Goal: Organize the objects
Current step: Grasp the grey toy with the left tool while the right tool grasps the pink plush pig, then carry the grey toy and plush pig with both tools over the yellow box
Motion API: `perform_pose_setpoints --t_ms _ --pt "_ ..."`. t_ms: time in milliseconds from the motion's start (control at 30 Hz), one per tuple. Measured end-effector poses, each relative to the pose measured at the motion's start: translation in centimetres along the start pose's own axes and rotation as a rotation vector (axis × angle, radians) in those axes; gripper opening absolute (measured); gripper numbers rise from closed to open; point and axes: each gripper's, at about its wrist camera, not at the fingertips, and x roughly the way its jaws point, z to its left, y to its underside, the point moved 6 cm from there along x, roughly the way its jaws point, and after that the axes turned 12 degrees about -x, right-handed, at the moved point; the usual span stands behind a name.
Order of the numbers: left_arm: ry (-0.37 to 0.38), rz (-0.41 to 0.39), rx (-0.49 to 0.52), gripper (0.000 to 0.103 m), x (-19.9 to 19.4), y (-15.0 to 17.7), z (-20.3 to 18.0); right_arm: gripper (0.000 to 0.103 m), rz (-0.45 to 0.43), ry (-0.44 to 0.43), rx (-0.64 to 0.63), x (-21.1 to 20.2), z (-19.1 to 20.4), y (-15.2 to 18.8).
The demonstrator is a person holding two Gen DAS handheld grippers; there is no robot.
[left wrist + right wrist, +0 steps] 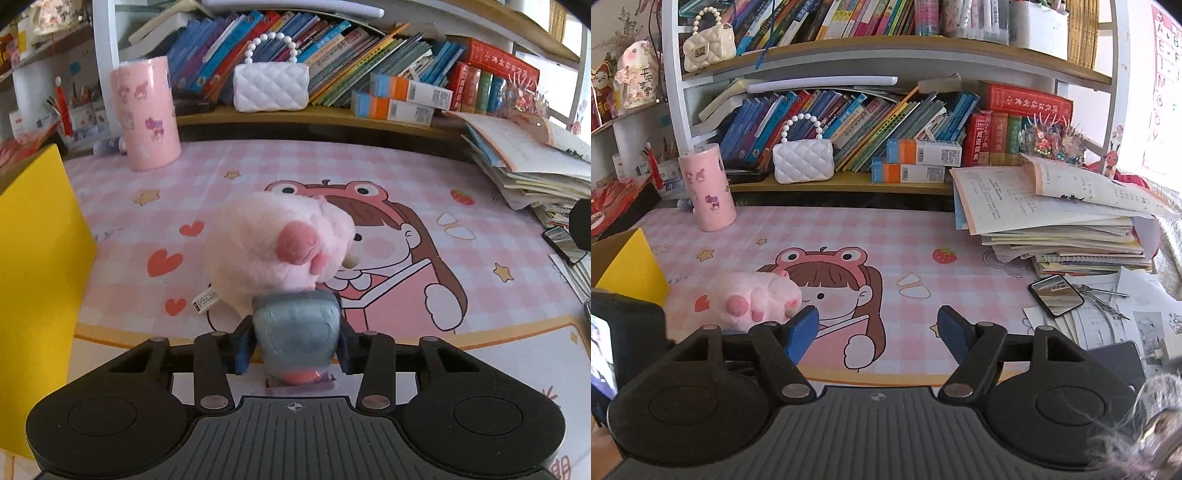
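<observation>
Desk w/ pink checked cartoon mat, bookshelf behind; mat's printed frog-hat girl used as ref landmark.

L to R, right wrist view:
- Yellow box at far left edge of mat, well left of the girl.
- Pink cylinder holder upright, behind-left of the girl, near the shelf.
- Pink plush paw lying on mat, just left of the girl's face, touching/overlapping the print edge. Paw pads face the cam.
- White quilted bag w/ bead handle on low shelf, behind the girl.
- Orange/blue boxes, 2 stacked, on same shelf, behind-right of the girl.
- Paper/book pile right of the girl; phone flat on desk at the pile's front, right of the girl.

Left gripper: jaws closed narrow on a grey-blue soft toy, blue pads pressing both its sides. Toy sits in front of the girl print, below her; pink part shows at its lower end. Plush paw rests just behind it, touching its top edge as seen from left wrist cam. White tag sticks out at the paw's left.

Right gripper: jaws wide apart, nothing betw. them, over the girl print's lower body; its left finger near the paw; contact not resolvable.
</observation>
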Motion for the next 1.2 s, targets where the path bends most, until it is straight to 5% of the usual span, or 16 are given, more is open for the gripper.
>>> perform_pose_setpoints --t_ms 200,333,467,700,967,1067,1200 --pt "0.042 -0.004 -0.050 0.041 -3.1 -0.2 2.0 0.074 0.007 -0.061 -0.004 1.5 0.7 -0.6" --pt "0.056 -0.001 -0.070 0.041 -6.4 0.5 4.0 0.086 0.020 -0.147 -0.034 3.6 2.7 -1.2" --pt "0.045 0.012 -0.095 0.041 -9.3 1.7 6.5 0.098 -0.004 -0.260 -0.163 5.9 6.2 -2.0" --pt "-0.016 0.020 -0.193 0.041 -12.7 3.1 10.9 0.099 -0.041 -0.336 -0.503 9.9 13.5 -2.5" --pt "-0.034 -0.017 -0.213 0.041 -15.5 3.7 13.2 0.076 -0.023 -0.194 -0.759 14.3 17.0 -0.7" --pt "-0.033 -0.032 -0.221 0.041 -16.3 3.8 14.1 0.066 -0.023 -0.173 -0.745 13.7 16.9 -0.7" --pt "-0.020 -0.059 -0.240 0.041 -17.4 3.7 15.5 0.065 -0.016 -0.186 -0.581 10.7 16.2 -1.5"
